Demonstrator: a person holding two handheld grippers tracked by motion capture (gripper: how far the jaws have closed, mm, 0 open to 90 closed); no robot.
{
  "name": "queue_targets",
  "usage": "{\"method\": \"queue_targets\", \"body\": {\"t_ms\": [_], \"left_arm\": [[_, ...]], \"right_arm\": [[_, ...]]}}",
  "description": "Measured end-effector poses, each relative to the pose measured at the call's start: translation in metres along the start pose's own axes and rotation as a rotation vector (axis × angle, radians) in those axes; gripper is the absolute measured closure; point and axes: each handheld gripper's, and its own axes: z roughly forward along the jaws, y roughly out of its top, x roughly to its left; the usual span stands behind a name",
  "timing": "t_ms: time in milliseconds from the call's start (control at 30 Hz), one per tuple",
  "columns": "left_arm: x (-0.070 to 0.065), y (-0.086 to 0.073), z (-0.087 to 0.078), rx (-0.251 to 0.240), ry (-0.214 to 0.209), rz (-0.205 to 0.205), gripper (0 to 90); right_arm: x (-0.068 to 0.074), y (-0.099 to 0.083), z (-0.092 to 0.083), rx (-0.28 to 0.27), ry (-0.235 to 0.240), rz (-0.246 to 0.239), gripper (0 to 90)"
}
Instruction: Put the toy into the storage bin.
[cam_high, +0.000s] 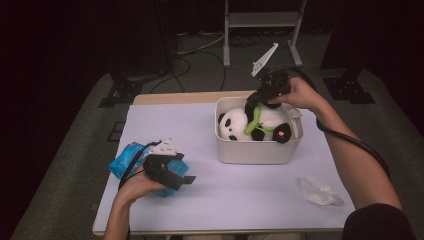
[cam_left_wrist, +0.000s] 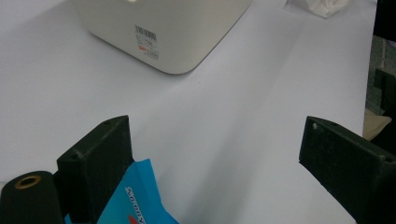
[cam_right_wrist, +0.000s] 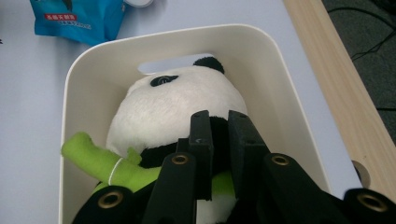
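Between the jaws of the right gripper (cam_right_wrist: 218, 122), which are pinching it, sits the black arm of a plush panda (cam_high: 250, 123) lying inside the cream bin (cam_high: 255, 150). Just left of these jaws a green bamboo piece (cam_right_wrist: 95, 161) sticks out. Further left, the left gripper (cam_high: 182, 176) hovers spread wide, a blue packet (cam_left_wrist: 135, 198) touching its left jaw.

Overhead plus jaw-cams (sharing bin (cam_high: 257, 150))
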Motion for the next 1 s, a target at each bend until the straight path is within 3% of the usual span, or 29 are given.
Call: {"method": "queue_targets", "body": {"t_ms": [133,300,367,533,600,633,733,833,1000], "left_arm": [[-0.001,0.0,0.0,-0.003,-0.001,0.0,8.7],[-0.002,-0.001,0.0,-0.003,-0.001,-0.002,8.7],[-0.002,0.0,0.0,-0.006,0.0,-0.001,8.7],[-0.003,0.0,0.001,0.0,-0.005,0.005,8.7],[-0.004,0.0,0.002,0.002,-0.004,0.003,8.7],[-0.004,0.0,0.002,0.003,-0.007,0.004,8.7],[-0.005,0.001,0.004,0.009,-0.012,0.008,8.7],[-0.006,0.002,0.005,0.013,-0.014,0.015,8.7],[-0.007,0.003,0.006,0.011,-0.016,0.018,8.7]], "right_arm": [[0.0,-0.003,0.004,-0.002,0.012,0.011,76.9],[-0.001,-0.014,0.02,0.038,0.023,0.043,74.7],[-0.003,-0.02,0.022,0.02,0.016,0.048,72.7],[-0.002,-0.025,0.018,0.0,0.014,0.06,65.5],[0.0,-0.025,0.014,-0.008,0.001,0.06,66.4],[0.0,-0.026,0.011,-0.018,0.024,0.065,67.1],[0.004,-0.028,0.008,-0.007,0.027,0.057,66.7],[0.007,-0.035,0.006,0.013,0.026,0.062,66.7],[0.011,-0.047,0.001,-0.005,0.023,0.077,67.1]]}}
